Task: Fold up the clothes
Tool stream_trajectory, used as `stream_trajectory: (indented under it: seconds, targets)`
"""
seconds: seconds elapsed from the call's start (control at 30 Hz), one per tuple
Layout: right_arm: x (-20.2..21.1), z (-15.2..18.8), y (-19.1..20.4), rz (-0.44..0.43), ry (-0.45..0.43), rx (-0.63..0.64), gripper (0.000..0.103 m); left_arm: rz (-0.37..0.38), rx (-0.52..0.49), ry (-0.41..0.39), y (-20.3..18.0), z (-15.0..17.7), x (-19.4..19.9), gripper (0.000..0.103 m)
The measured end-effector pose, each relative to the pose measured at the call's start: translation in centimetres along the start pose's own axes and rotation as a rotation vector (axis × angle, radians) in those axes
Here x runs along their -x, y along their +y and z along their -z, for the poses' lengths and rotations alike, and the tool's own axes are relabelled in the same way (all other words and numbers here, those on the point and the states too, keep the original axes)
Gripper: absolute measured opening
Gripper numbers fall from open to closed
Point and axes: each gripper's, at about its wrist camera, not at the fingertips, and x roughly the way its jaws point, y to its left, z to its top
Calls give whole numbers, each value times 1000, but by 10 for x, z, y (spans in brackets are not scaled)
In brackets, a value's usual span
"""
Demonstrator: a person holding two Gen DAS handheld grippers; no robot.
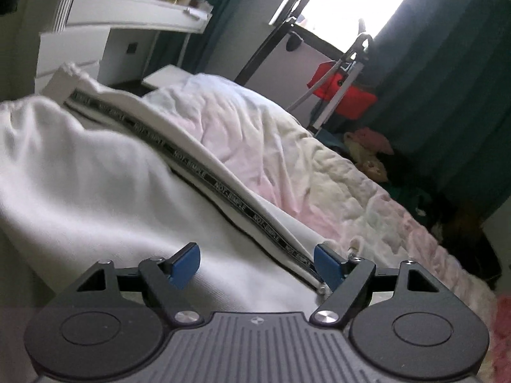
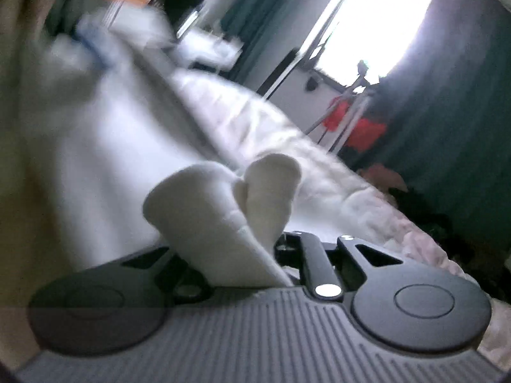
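Bed [image 1: 367, 191]: covered with a crumpled pale quilt, pinkish toward its right edge. Garment [image 1: 95, 175]: white, spread over the bed's left part; a black tape [image 1: 204, 175] printed "NOT SIMPLE" runs along its length, from the far end to the near edge. Left tongs [image 1: 257, 265]: blue pads [image 1: 186, 263] standing well apart just above the garment, nothing gripped; the tape's near end lies beside the right-hand pad. Right tongs [image 2: 255, 233]: pressed together on a bunched fold of the garment [image 2: 220, 198], which bulges up over the fingers and hides their tips; view blurred. Background: window [image 1: 351, 3], dark green curtains [image 1: 447, 95], red cloth [image 1: 348, 95] on a rack beyond the bed's far right corner.
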Motion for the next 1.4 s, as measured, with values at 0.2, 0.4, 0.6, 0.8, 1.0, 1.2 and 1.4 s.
stream_trajectory:
  seconds: [0.2, 0.4, 0.6, 0.8, 1.0, 1.2, 1.4]
  targets:
    - [10, -7, 1, 47, -56, 7, 13, 68, 15, 20, 0, -4, -9, 80]
    - [13, -25, 22, 33, -93, 28, 13, 166, 53, 70, 8, -3, -24, 79]
    - [12, -29, 17, -68, 9, -19, 21, 207, 29, 92, 1, 0, -35, 78]
    - [55, -33, -19, -319, 88, -237, 60, 245, -40, 115, -20, -1, -55, 78]
    - [96, -20, -62, -405, 48, -586, 61, 230, -93, 171, -35, -15, -97, 64]
    - [80, -19, -66, -410, 57, -619, 61, 218, -105, 269, -37, -16, -146, 35]
    - [45, -24, -40, -406, 83, -437, 49, 243, -187, 292, -49, -8, -162, 27]
